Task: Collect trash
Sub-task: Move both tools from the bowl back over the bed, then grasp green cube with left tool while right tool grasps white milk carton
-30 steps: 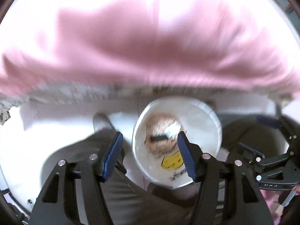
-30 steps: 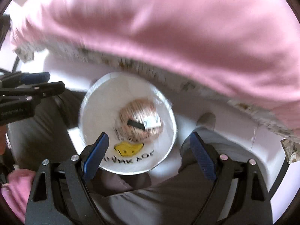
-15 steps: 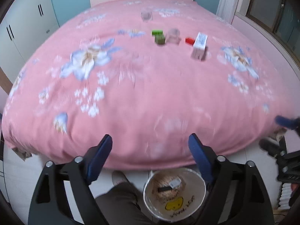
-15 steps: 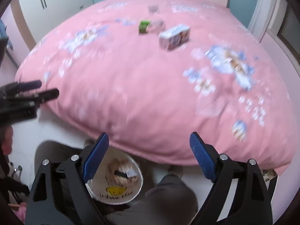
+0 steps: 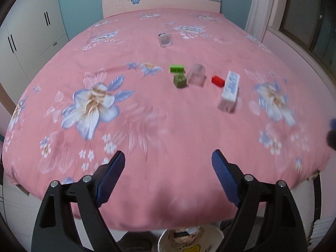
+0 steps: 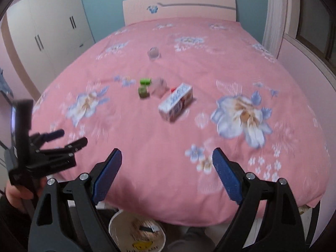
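Fingers of my left gripper: just opened wide, empty. Right gripper: wide, empty. Bed, left to right: green blocks, clear cup, red block, carton. Bin: below.

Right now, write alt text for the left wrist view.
The open left gripper, holding nothing, points over a pink floral bed. Mid-bed lie two green blocks, a clear cup, a red block and a white carton, with another clear cup farther back. A white bin with trash sits below the bed's near edge.
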`<state>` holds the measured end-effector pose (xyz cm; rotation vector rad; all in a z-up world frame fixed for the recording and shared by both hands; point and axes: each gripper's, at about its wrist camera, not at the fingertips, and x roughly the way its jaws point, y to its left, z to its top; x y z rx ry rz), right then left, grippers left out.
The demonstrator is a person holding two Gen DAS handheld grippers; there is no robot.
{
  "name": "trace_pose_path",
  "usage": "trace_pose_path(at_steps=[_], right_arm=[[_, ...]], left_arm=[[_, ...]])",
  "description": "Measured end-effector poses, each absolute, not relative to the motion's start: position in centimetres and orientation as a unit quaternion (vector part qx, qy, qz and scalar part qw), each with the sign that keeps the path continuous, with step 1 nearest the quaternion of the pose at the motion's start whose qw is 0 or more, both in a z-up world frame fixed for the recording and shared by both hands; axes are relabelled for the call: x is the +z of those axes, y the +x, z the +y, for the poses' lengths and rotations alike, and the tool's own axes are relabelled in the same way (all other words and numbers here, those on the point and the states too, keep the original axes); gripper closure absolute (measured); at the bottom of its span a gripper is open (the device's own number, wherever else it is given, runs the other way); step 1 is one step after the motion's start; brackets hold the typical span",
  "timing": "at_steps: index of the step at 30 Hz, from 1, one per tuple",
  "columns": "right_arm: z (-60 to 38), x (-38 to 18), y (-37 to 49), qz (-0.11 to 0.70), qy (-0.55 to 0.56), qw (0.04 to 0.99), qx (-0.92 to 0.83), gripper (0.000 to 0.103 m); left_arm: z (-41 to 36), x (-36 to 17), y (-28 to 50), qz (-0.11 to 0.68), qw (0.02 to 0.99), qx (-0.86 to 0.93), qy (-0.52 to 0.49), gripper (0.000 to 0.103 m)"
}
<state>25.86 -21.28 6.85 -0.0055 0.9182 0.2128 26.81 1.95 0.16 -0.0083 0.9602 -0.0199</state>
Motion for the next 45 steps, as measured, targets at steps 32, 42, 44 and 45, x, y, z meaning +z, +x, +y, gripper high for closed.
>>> trace_pose_path(at_steps=[32, 42, 44, 45], right_arm=[[-19.9, -7.1, 49.2, 0.547, 0.137, 0.825, -0.029, 0.016], [-19.0, -10.2, 51.0, 0.563, 0.143, 0.814, -0.026, 0.016], [-18.6, -10.7, 51.4, 0.567, 0.135, 0.812, -0.027, 0.016], [-18.4, -10.9, 51.5, 0.568, 0.128, 0.813, -0.028, 0.016]], left_arm=[[0.6, -9.6, 48.4, 0.484, 0.873, -0.026, -0.054, 0.012], [-0.3, -11.5, 51.4, 0.458, 0.887, -0.024, -0.053, 0.012], [-0.5, -11.8, 51.8, 0.454, 0.890, -0.013, -0.047, 0.016], [-0.5, -12.1, 52.1, 0.454, 0.889, -0.013, -0.048, 0.023]])
